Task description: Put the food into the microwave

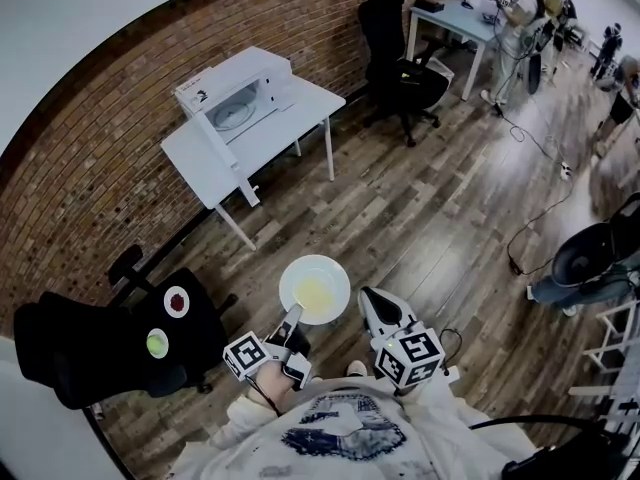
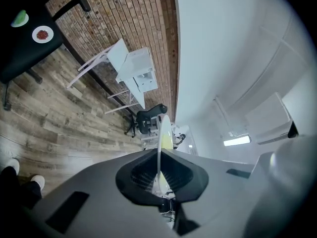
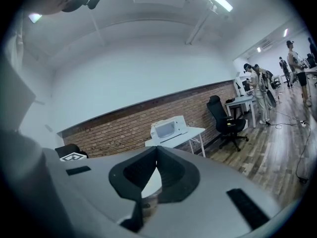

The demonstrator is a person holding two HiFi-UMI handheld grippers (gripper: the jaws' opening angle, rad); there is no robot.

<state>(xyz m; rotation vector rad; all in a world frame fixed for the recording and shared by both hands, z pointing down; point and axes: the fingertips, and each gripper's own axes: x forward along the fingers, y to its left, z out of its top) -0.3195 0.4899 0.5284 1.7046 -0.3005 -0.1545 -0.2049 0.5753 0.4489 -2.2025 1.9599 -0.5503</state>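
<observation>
The plate [image 1: 315,290] of food is gripped at its rim by the fingers of the left gripper [image 1: 293,316]. The fingers of the right gripper [image 1: 369,297] are closed, empty, beside it.

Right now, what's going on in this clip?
A person stands on a wood floor with a gripper in each hand. The left gripper is clamped on the rim of a white plate of pale yellow food, held out in front. The right gripper is shut on nothing, beside the plate. The microwave sits on a white table by the brick wall, its door apparently open. The plate has not reached it yet.
</observation>
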